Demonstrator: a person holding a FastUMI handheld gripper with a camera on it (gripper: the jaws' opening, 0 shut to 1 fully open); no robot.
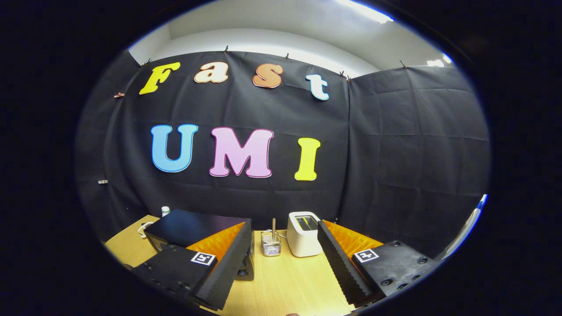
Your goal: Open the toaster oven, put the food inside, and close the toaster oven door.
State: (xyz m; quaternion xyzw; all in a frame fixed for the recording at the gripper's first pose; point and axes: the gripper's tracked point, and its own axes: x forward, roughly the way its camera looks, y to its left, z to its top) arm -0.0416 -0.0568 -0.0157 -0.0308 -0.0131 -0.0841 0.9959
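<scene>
Operator: Fingers first. My gripper (281, 267) stands spread wide with nothing between the pads, held above the wooden table (285, 285), and both fingers point toward the back of the booth.

Observer: Where is the oven?

Operator: Just behind my left finger (228, 263). I see the toaster oven (189, 228) as a dark box with a flat top, and that finger covers most of its front. So I cannot tell whether its door is shut or down, or whether food sits inside.

Observer: And the food?

Operator: Possibly in the small wire basket (271, 244) just beyond the gap between the fingers; a stick stands up out of it, but it is too small to name. Right of it, touching the line of my right finger (338, 259), stands a white pop-up toaster (304, 233).

Observer: What worries you?

Operator: Three things. With the oven front hidden, I may swing in and knock the box or miss the handle. The basket looks light, so a wide finger could tip it or shove it into the white toaster. And the fisheye bends distances, so I may misjudge reach.

Observer: Anything farther back?

Operator: A small white bottle (165, 211) and a coiled cord (144, 229) by the oven's far corner.
</scene>
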